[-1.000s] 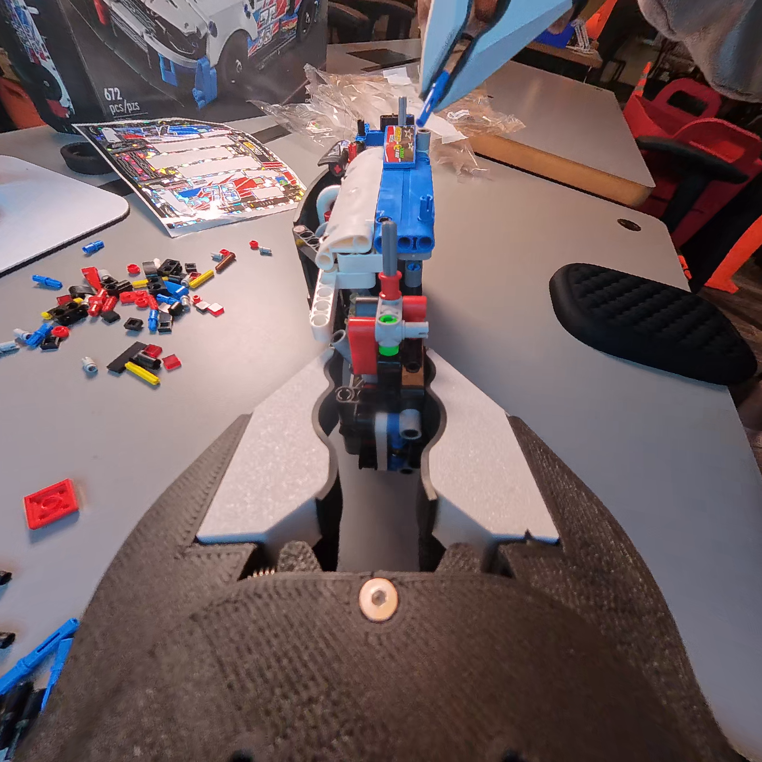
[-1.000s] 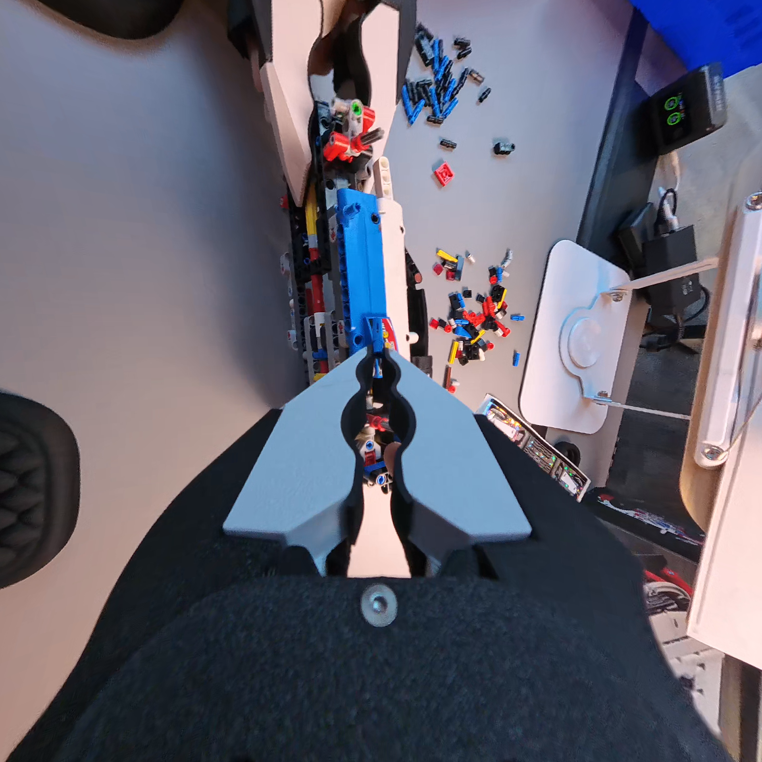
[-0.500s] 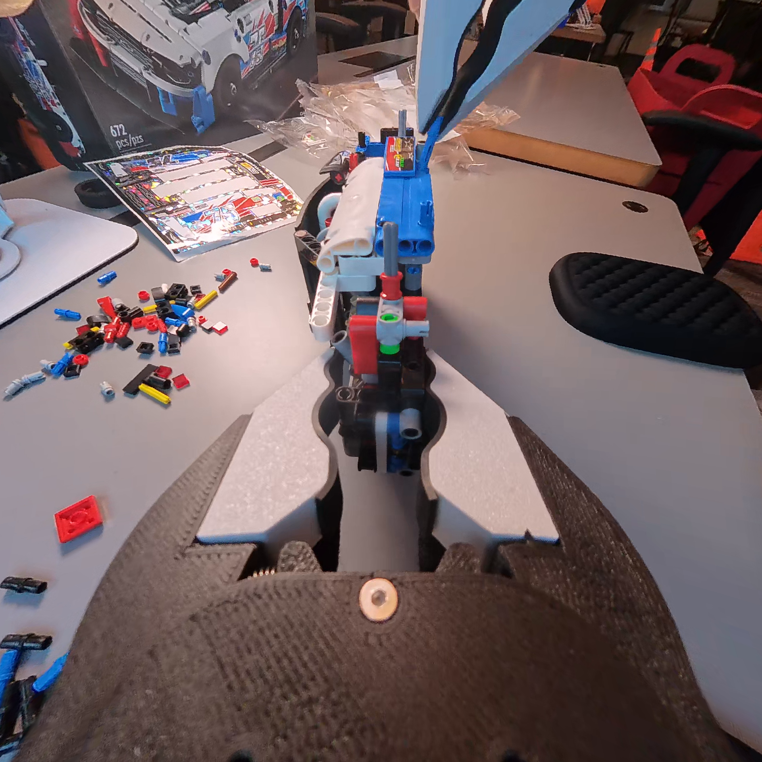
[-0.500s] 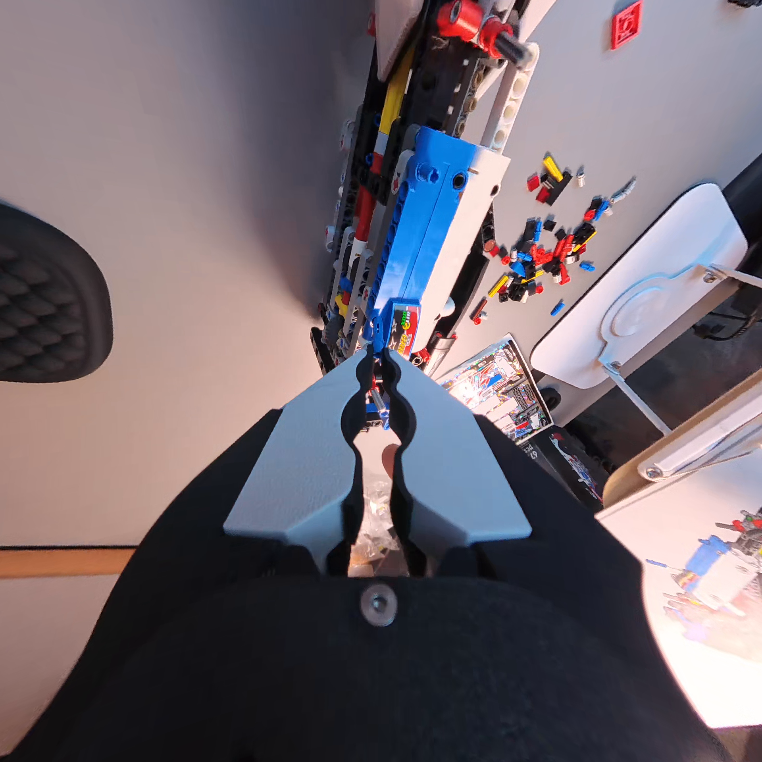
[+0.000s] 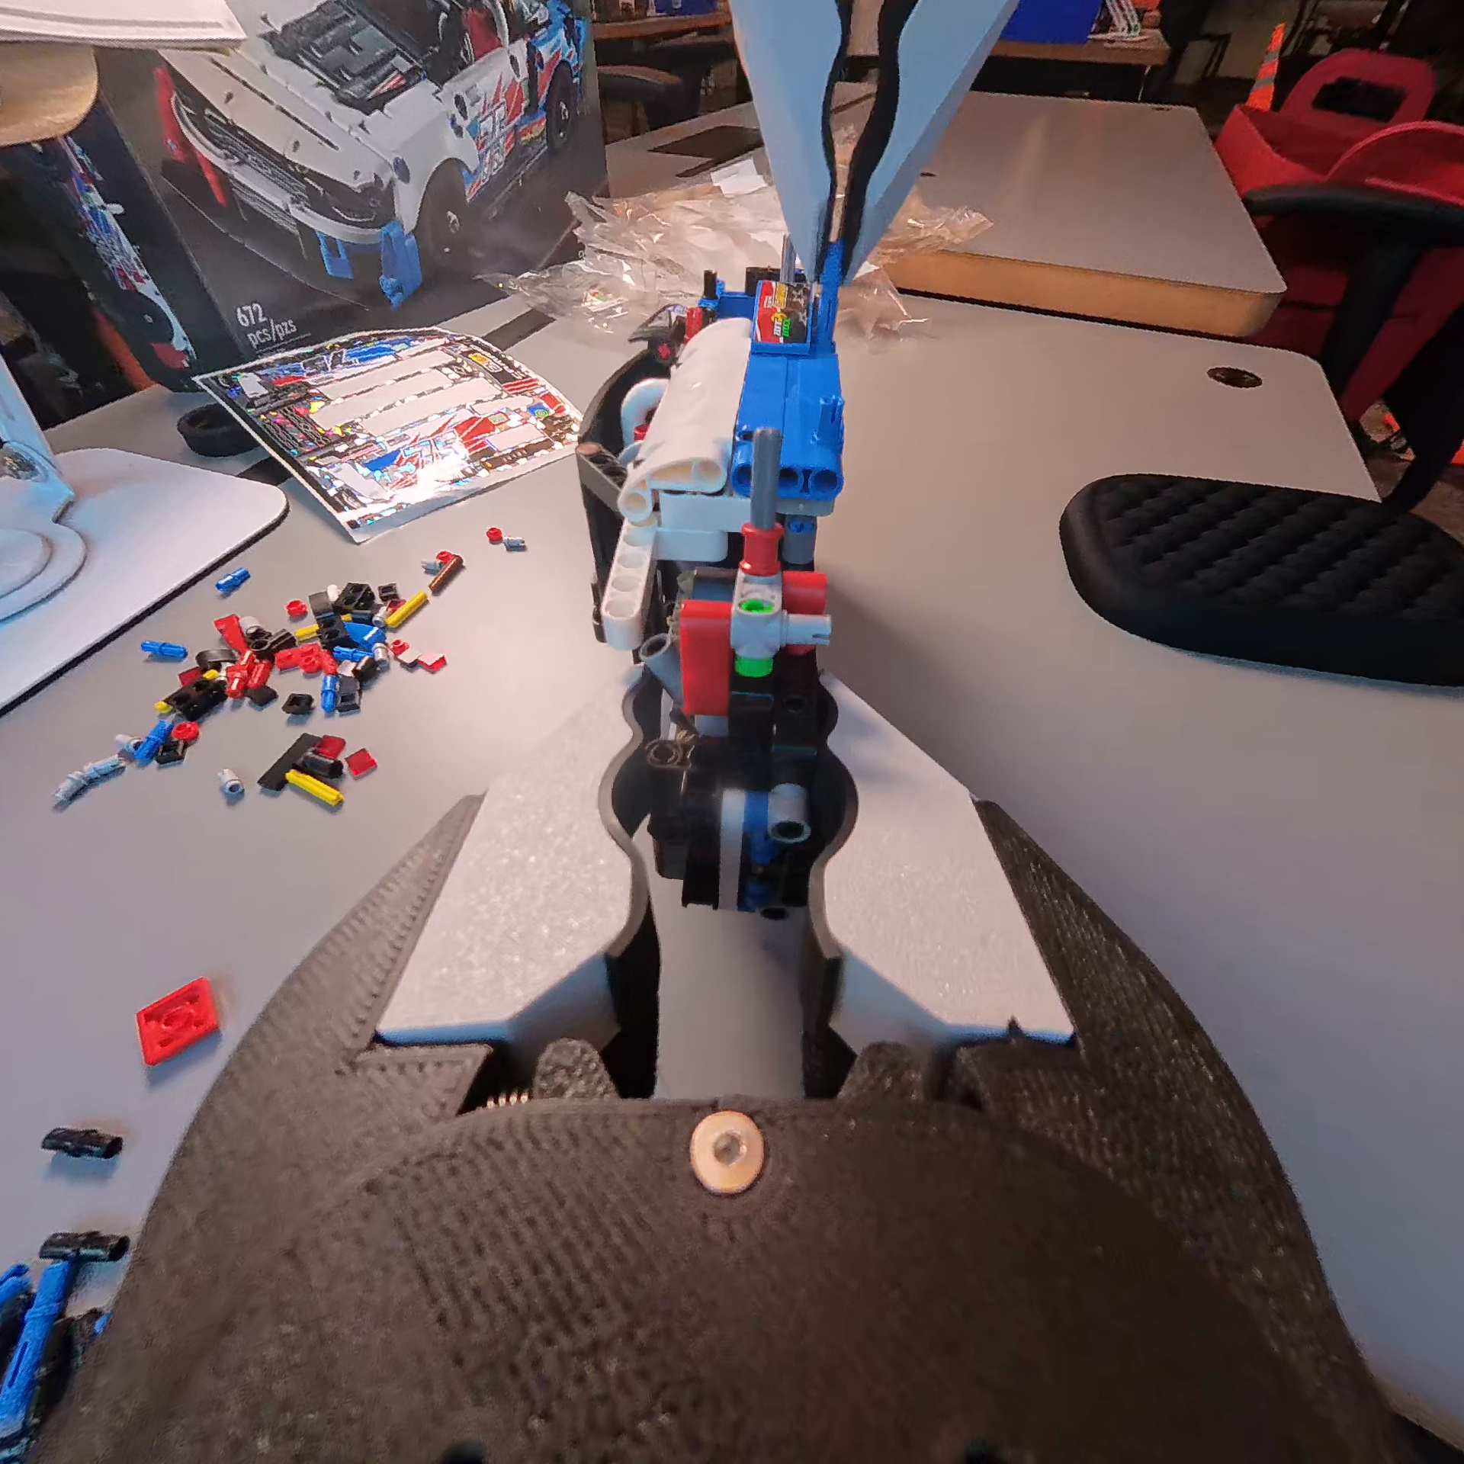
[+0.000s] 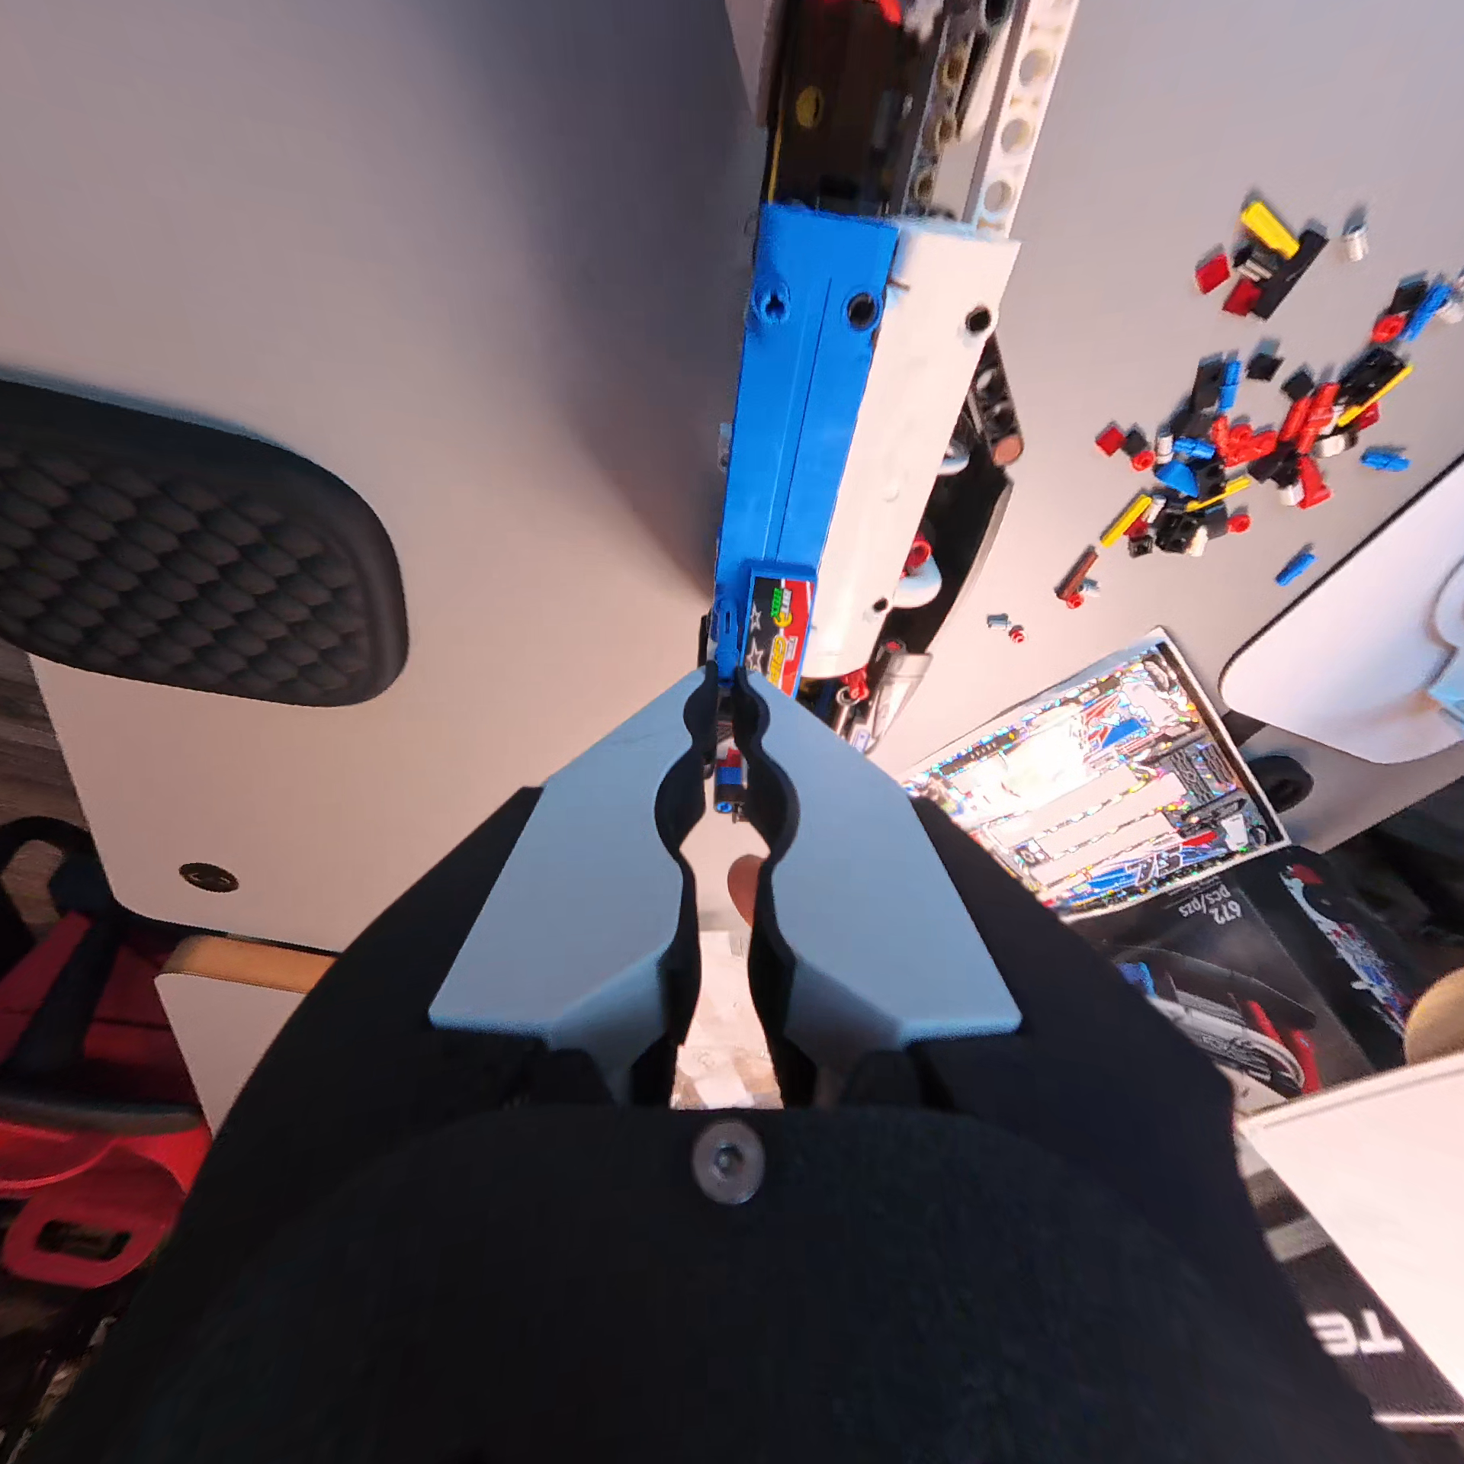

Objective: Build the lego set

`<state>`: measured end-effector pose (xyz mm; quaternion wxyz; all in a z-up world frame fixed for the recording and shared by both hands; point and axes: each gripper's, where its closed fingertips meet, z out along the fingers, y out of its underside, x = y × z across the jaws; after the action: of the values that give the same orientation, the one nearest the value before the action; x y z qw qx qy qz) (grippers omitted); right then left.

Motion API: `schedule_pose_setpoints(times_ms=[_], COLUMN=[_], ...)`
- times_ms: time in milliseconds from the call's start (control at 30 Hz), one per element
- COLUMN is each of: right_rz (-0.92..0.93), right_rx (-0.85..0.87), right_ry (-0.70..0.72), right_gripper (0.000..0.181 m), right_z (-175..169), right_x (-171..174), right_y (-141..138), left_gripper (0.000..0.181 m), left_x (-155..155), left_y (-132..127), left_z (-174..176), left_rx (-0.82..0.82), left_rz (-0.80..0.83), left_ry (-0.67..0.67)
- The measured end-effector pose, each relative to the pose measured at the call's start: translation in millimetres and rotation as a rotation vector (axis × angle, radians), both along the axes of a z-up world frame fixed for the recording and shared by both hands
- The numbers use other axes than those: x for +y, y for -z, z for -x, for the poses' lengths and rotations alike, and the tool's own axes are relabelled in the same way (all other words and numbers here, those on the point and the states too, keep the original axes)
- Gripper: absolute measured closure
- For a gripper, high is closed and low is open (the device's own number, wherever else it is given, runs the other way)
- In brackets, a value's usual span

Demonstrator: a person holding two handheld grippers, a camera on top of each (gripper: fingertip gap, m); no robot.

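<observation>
The grey table (image 5: 1109, 792) carries everything, and the half-built lego model (image 5: 760, 491) stands near its middle as the landmark for the rest. To the far left of the model, at the table's back edge, leans the dark set box (image 5: 341, 158) with a car pictured on it. Right of the model lies a black textured pad (image 5: 1267, 586), well apart from it. Between the box and the model lies the shiny sticker sheet (image 5: 396, 420), flat on the table. Behind the model sit crumpled clear plastic bags (image 5: 673, 238). Left of the model, and nearer the camera than the sheet, spreads a scatter of loose pieces (image 5: 293, 665) in red, black, blue and yellow; a lone red square plate (image 5: 176, 1028) lies nearer still.

The left gripper (image 5: 729, 792) clamps the near end of the model, its grey fingers pressed against the black and red parts there. The right gripper (image 6: 725, 673) comes down at the model's far end, fingers nearly together, pinching a small blue pin (image 6: 725, 626) just beside the stickered blue tile (image 6: 780, 626) on the blue beam.
</observation>
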<state>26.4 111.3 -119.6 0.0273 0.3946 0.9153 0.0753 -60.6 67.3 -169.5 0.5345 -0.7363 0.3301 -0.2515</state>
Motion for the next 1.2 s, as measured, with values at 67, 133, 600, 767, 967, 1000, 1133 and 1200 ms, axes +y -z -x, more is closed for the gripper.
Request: schedule_pose_setpoints(times_ms=[67,133,600,767,967,1000,1133,1200], right_rz=[0.027,0.016,-0.114,-0.151,-0.179,-0.18,-0.2,-0.18], right_rx=[-0.004,0.014,-0.052,-0.104,-0.168,-0.177,-0.213,-0.184], right_ry=[0.035,0.034,-0.032,-0.016,-0.002,0.001,-0.008,0.007], right_gripper=[0.181,0.18,0.18,0.181,0.181,0.18,0.181,0.18], right_z=[-4,-3,8,5,-1,-1,-1,5], right_x=[1,4,4,5,6,6,7,5], right_y=[3,3,-2,-3,-2,-2,-2,-4], left_gripper=[0.145,0.145,0.146,0.146,0.146,0.146,0.146,0.146], left_x=[1,1,1,1,0,0,0,0], left_y=[0,1,0,0,-1,-1,-1,-1], left_z=[0,1,0,-1,-1,-1,-2,-1], left_rx=[-0.005,-0.015,-0.021,-0.014,-0.013,-0.014,-0.013,-0.016], left_rz=[0.004,0.016,0.029,0.022,0.026,0.027,0.024,0.024], left_ry=[-0.005,-0.006,-0.018,-0.026,-0.029,-0.028,-0.029,-0.031])
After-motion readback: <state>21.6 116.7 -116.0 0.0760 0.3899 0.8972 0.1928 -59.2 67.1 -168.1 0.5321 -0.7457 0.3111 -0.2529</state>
